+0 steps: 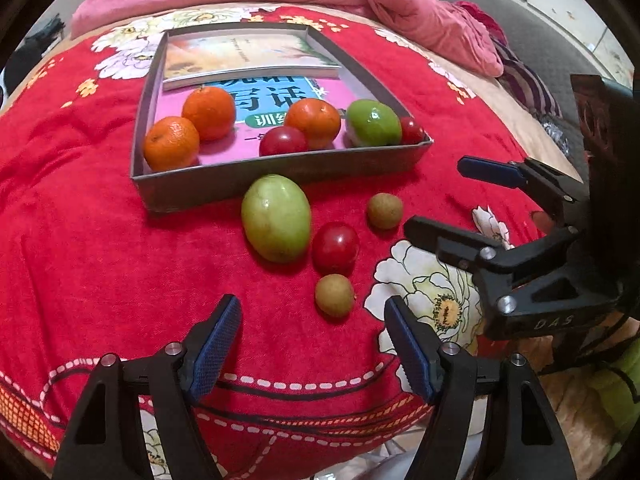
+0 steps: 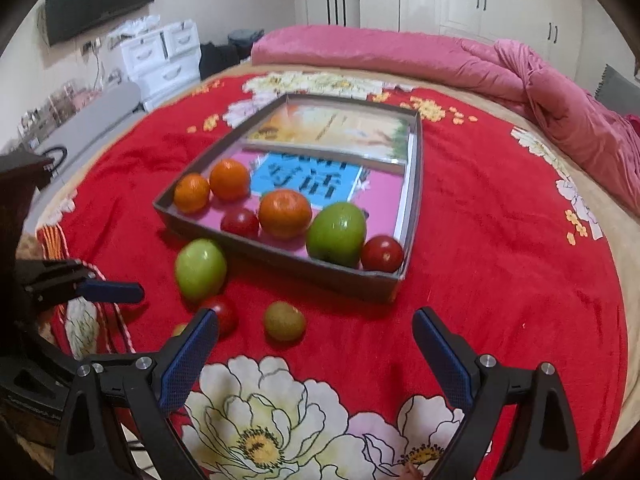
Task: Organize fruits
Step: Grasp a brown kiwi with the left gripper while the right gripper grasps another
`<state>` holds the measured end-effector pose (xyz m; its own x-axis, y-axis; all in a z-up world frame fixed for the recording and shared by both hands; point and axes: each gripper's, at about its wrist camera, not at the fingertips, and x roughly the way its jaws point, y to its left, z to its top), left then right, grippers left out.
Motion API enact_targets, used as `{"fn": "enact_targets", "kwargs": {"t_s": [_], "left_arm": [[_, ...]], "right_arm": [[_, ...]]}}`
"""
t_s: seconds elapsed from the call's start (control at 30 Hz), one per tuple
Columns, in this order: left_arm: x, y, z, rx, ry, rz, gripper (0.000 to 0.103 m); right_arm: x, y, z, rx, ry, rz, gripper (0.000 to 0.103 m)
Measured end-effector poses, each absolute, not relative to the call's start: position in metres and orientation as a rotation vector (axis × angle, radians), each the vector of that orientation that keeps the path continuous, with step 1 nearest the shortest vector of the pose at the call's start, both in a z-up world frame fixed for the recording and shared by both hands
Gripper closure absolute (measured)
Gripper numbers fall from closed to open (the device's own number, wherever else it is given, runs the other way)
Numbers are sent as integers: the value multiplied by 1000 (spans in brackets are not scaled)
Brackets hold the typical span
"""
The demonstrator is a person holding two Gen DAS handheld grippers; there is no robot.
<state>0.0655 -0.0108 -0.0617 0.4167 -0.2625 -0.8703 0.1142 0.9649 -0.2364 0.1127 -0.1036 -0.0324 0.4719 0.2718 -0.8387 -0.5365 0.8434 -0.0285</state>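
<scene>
Just ahead of the open, empty left gripper [image 1: 312,354], nearer than the open right gripper [image 2: 316,354], a longan [image 1: 334,295] lies on the blanket [image 1: 100,248] before the tray [image 1: 280,174].

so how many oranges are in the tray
3: two side by side at the tray's near left corner, one mid-front beside the green fruit.
</scene>
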Motion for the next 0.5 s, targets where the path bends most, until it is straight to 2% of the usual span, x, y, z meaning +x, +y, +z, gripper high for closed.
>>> {"fn": "enact_targets", "kwargs": {"t_s": [0.13, 0.23, 0.3, 0.43, 0.5], "left_arm": [[67, -16, -65, -144, 1130, -264, 38], [69, -17, -67, -150, 1136, -280, 40], [70, -17, -68, -152, 1136, -284, 41], [72, -18, -70, -162, 1142, -294, 47], [74, -17, -71, -169, 1146, -294, 48]], "right_arm": [[113, -99, -41, -352, 972, 512, 7], [115, -96, -47, -376, 985, 522, 17], [116, -94, -52, -383, 999, 536, 28], [117, -88, -58, -413, 1005, 553, 37], [117, -84, -61, -428, 1007, 566, 47]]}}
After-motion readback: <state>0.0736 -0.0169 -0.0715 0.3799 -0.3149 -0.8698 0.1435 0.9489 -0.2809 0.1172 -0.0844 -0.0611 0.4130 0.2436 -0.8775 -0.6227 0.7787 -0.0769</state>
